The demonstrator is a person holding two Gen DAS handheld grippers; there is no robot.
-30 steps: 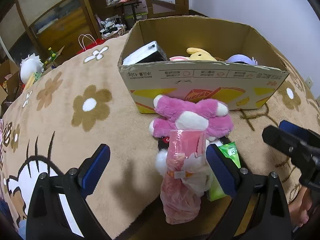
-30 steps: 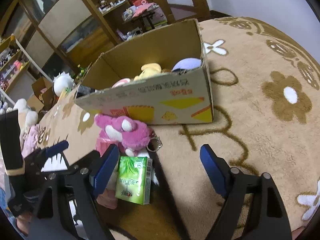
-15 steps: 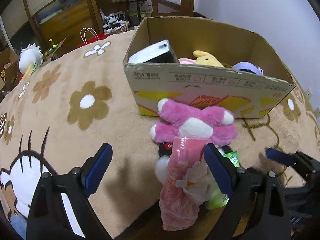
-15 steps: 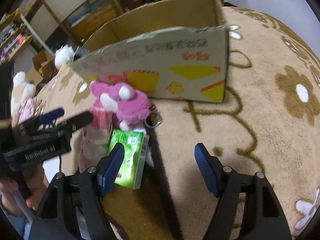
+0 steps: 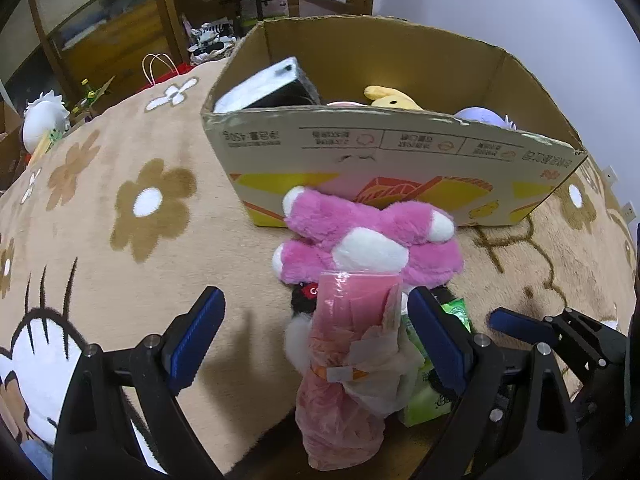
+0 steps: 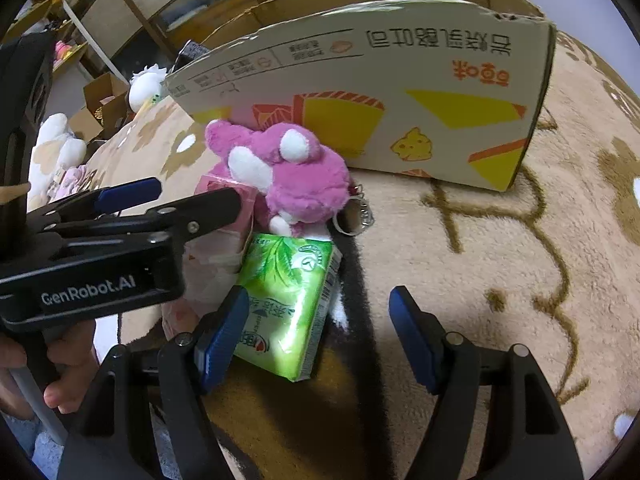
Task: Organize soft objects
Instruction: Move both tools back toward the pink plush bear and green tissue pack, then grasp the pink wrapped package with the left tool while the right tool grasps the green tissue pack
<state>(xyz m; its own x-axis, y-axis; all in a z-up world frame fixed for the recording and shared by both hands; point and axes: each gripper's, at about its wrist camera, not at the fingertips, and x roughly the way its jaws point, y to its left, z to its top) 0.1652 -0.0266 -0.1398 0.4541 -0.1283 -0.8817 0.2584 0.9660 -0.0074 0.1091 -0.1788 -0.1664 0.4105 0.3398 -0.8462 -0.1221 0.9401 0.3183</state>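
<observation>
A pink plush toy (image 5: 368, 244) (image 6: 292, 172) lies on the beige carpet against the front of a cardboard box (image 5: 384, 148) (image 6: 360, 80). In front of it lie a pink plastic-wrapped pack (image 5: 352, 364) (image 6: 224, 236) and a green tissue pack (image 6: 288, 300) (image 5: 432, 384). My left gripper (image 5: 316, 336) is open, its jaws either side of the pink pack. My right gripper (image 6: 316, 332) is open, low over the green tissue pack, its left finger at the pack's edge. The box holds a yellow plush (image 5: 390, 98), a purple soft thing (image 5: 480, 116) and a black-and-white item (image 5: 268, 92).
The flower-patterned carpet (image 5: 120, 216) ends just before the packs, with brown floor (image 6: 304, 420) below. A black strap and key ring (image 6: 354, 220) lie by the plush. Shelves, small boxes and white plush toys (image 6: 56, 148) stand at the far left.
Both grippers have moved forward and lower toward the pile. The right gripper now sits close over the green tissue pack; the left is nearer the pink pack.
</observation>
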